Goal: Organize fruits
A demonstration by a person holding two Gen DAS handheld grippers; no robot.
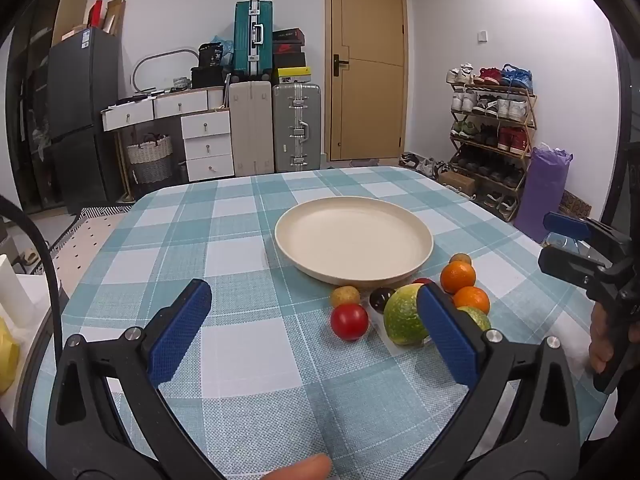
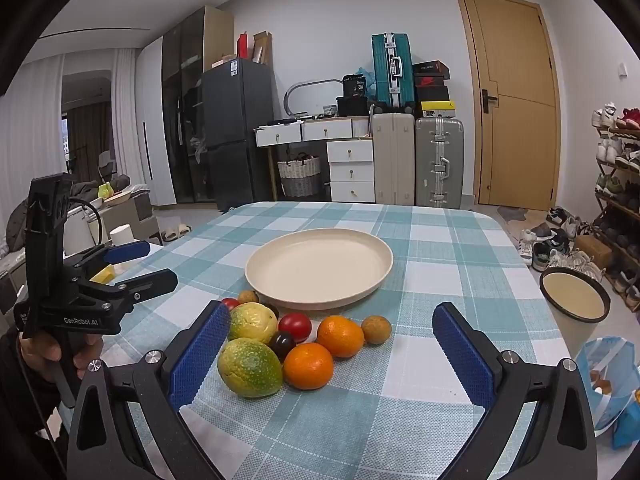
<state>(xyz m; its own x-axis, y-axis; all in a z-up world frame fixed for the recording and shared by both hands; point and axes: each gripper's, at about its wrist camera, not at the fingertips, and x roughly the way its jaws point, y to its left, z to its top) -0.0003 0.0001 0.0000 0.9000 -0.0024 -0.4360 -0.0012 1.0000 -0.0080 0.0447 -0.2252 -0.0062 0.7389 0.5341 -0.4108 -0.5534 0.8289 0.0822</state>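
Right wrist: bare cream plate, fruit cluster beside it.

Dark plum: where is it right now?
Right wrist view: the plum sits on the tablecloth mid-cluster, in front of the plate, ringed by the red tomato, near orange and two green-yellow fruits.

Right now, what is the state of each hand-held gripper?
Left hand-held gripper: open, holding nothing.
Right hand-held gripper: open, holding nothing.
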